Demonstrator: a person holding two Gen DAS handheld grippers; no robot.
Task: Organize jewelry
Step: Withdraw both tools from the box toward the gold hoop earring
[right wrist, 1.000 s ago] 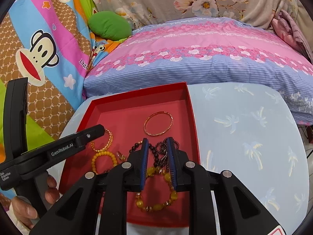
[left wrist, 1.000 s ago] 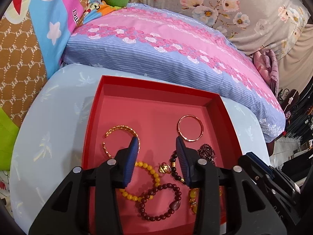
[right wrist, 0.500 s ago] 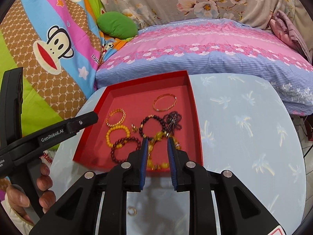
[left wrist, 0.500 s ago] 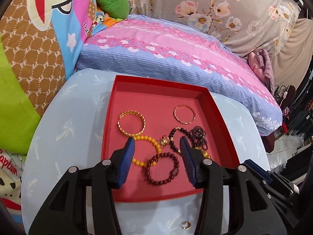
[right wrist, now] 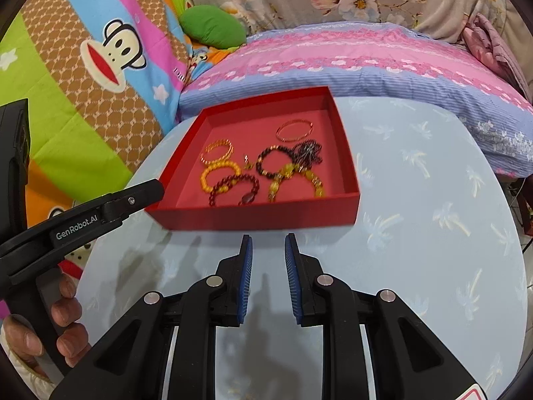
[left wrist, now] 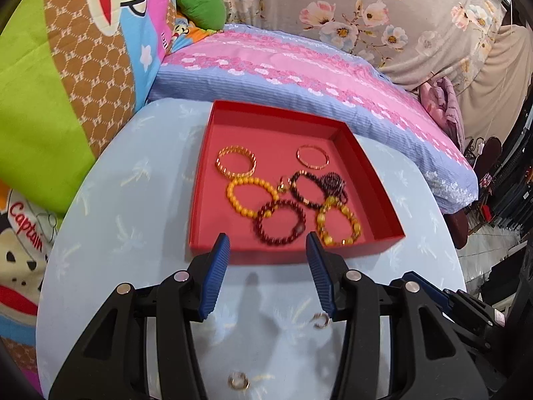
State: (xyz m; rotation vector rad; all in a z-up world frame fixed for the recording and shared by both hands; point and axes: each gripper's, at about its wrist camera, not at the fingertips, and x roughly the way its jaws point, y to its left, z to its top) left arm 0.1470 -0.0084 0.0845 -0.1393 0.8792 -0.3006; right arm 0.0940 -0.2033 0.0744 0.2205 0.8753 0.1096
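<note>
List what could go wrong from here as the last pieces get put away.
1. Two small rings, one beside the left gripper and one nearer the camera, lie flat on the table; the wide pads may slide them rather than grip.
2. The bracelets in the red tray overlap, so lifting one may drag its neighbours.

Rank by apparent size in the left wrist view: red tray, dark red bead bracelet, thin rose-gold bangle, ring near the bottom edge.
1. red tray
2. dark red bead bracelet
3. thin rose-gold bangle, though it lies farther from the camera, so the true gap is unsure
4. ring, smallest despite being nearest
</note>
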